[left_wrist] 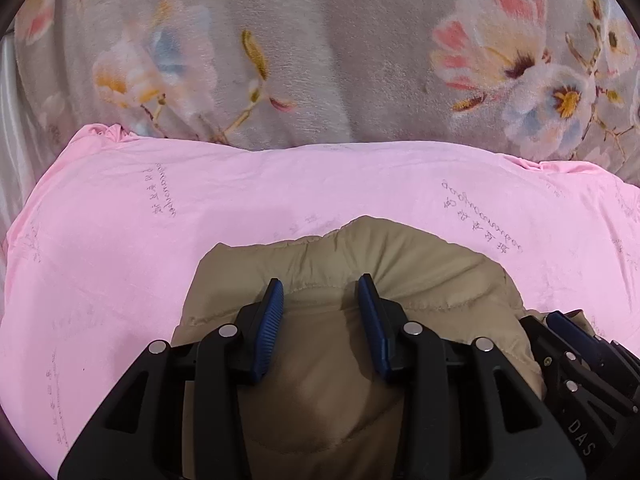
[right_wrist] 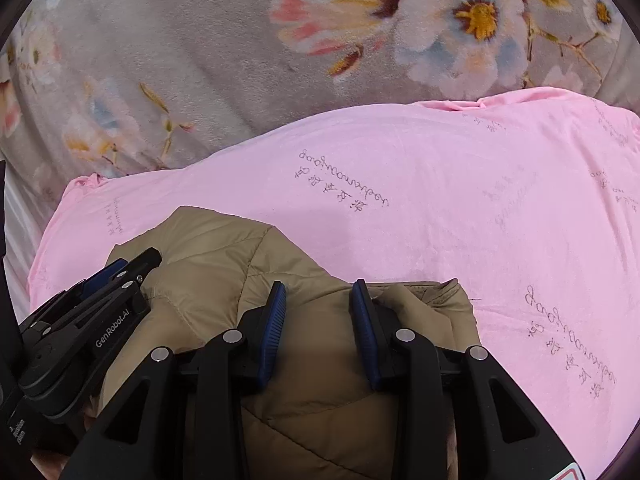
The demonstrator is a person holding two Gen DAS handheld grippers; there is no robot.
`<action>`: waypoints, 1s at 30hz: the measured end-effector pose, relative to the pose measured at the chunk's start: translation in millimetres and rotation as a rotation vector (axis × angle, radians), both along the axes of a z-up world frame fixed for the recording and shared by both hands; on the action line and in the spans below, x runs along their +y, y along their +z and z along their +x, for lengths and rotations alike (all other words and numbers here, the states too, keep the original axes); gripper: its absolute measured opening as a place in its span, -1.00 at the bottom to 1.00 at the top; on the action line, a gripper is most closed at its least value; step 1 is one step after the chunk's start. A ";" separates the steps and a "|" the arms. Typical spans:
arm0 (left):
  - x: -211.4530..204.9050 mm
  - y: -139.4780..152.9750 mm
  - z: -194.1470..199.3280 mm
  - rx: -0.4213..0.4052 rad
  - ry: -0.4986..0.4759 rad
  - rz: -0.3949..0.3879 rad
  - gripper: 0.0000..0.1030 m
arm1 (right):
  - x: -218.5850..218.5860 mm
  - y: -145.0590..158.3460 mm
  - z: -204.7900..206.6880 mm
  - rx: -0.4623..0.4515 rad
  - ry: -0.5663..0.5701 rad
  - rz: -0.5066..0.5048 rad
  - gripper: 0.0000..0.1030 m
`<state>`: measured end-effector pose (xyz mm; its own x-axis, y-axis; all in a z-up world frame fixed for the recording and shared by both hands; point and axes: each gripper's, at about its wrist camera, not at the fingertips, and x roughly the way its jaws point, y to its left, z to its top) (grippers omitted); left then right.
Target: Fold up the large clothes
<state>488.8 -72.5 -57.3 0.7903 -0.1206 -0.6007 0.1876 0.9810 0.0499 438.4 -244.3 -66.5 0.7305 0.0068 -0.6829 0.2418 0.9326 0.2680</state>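
Closest in, both sets of tongs sit right over a bunched-up tan quilted jacket [left_wrist: 352,264]. The left tongs [left_wrist: 320,292] are spread, blue ribbed pads apart, with a puffy stitched section of the jacket bulging up between them, though I can't tell if the pads actually press on the fabric. The right tongs [right_wrist: 319,294] are spread too, hovering over the jacket [right_wrist: 224,248] near a folded edge that pokes out to the right. From the right wrist view the left tongs show at the left side, lying across the jacket's far-left part; from the left wrist view the right ones peek in at the lower right corner. The jacket is sitting in a heap on a pink sheet [left_wrist: 360,184] with faint grey printed script on it. Past the pink sheet there's a grey fleecy blanket [left_wrist: 304,40] with big pink, white and yellow flowers.
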 end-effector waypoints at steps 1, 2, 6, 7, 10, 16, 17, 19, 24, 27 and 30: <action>-1.0 -0.3 1.3 0.000 -0.003 0.003 -0.28 | 0.1 -0.3 0.7 0.002 -0.006 0.000 -0.39; -2.0 -0.7 3.0 -0.001 -0.006 0.006 -0.28 | 0.1 -0.6 1.3 0.005 -0.010 0.000 -0.39; -5.3 -1.5 8.6 -0.003 -0.014 0.017 -0.28 | -0.4 -2.1 4.4 0.012 -0.027 0.002 -0.39; -6.0 -1.7 8.9 -0.003 -0.015 0.019 -0.28 | -0.6 -2.2 5.1 0.014 -0.030 0.001 -0.39; -7.9 -2.4 10.9 -0.007 -0.014 0.025 -0.27 | -0.7 -2.4 6.3 0.017 -0.034 0.001 -0.39; -8.7 -3.7 11.1 -0.012 -0.008 0.027 -0.27 | -0.1 -1.9 6.4 0.023 -0.034 -0.004 -0.39; -8.9 -3.8 11.1 -0.012 -0.007 0.027 -0.27 | -0.1 -2.3 6.5 0.024 -0.034 -0.003 -0.38; -8.8 -3.8 11.4 -0.011 -0.007 0.029 -0.27 | -0.3 -3.6 7.3 0.027 -0.033 0.001 -0.38; -3.5 -1.1 9.5 0.000 0.010 0.019 -0.14 | -2.9 -4.3 5.9 0.024 -0.016 0.026 -0.37; 8.9 9.2 -5.5 0.031 0.029 -0.004 -0.11 | -1.5 14.6 -17.4 -0.008 -0.019 -0.007 -0.39; 18.2 22.8 -40.7 0.017 -0.005 -0.021 -0.11 | 8.3 40.1 -52.4 -0.083 0.017 -0.032 -0.38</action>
<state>448.0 -54.3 -34.5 0.7796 -0.1374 -0.6110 0.1930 0.9809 0.0258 386.0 -236.0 -26.4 0.7845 -0.0016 -0.6201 0.2043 0.9448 0.2560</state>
